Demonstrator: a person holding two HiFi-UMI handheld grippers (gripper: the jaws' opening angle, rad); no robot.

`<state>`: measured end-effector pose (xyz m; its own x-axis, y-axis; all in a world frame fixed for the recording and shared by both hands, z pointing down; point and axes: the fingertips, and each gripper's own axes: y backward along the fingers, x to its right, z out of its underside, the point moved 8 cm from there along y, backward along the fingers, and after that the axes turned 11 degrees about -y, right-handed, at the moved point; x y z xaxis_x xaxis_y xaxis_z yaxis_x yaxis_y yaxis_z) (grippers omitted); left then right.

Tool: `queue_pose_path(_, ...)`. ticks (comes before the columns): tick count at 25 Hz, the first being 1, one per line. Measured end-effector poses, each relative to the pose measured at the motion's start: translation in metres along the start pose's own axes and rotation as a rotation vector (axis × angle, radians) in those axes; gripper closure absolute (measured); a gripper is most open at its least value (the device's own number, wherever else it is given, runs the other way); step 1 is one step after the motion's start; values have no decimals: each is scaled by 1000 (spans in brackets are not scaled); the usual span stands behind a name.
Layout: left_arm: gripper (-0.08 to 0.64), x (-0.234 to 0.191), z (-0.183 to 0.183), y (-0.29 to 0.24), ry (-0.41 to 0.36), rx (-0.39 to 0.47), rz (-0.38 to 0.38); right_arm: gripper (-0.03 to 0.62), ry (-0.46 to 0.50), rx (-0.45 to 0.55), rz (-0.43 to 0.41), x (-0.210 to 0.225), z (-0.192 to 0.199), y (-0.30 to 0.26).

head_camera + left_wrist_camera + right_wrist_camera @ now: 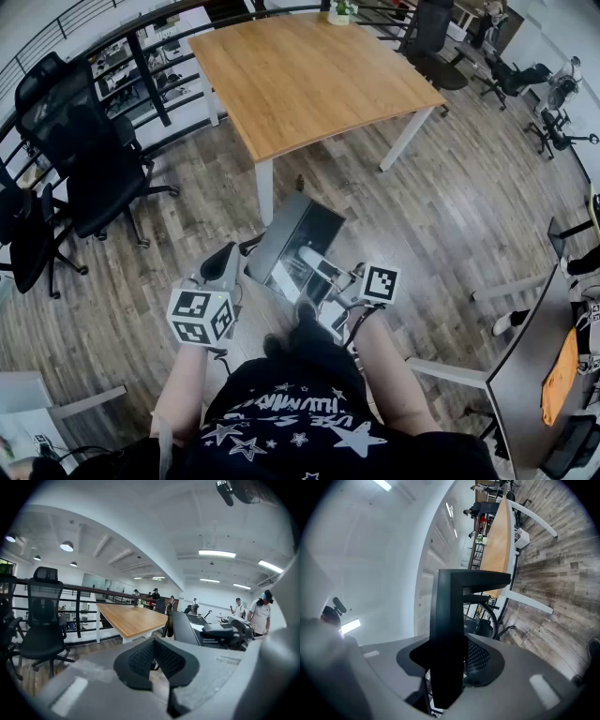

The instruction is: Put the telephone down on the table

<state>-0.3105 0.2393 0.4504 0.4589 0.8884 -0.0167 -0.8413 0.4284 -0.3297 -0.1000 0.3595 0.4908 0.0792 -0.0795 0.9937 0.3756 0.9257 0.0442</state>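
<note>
Black telephone [298,239] is clenched in the right gripper [457,660], while the left gripper [157,660] has its fingers released, empty.

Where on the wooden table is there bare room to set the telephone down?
Almost the whole table is bare, from its near corner to the small plant at the far edge. Left of it is crowded with black chairs.
</note>
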Motion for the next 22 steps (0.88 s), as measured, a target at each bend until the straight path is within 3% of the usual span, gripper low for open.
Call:
queue_pose_path(8,558,14,-2,1,-29,2,33,430,3,-1,-5,-3,8,3)
queue_pose_path(22,558,13,6,7,5,-13,21,430,30,-25,20,-8,8,1)
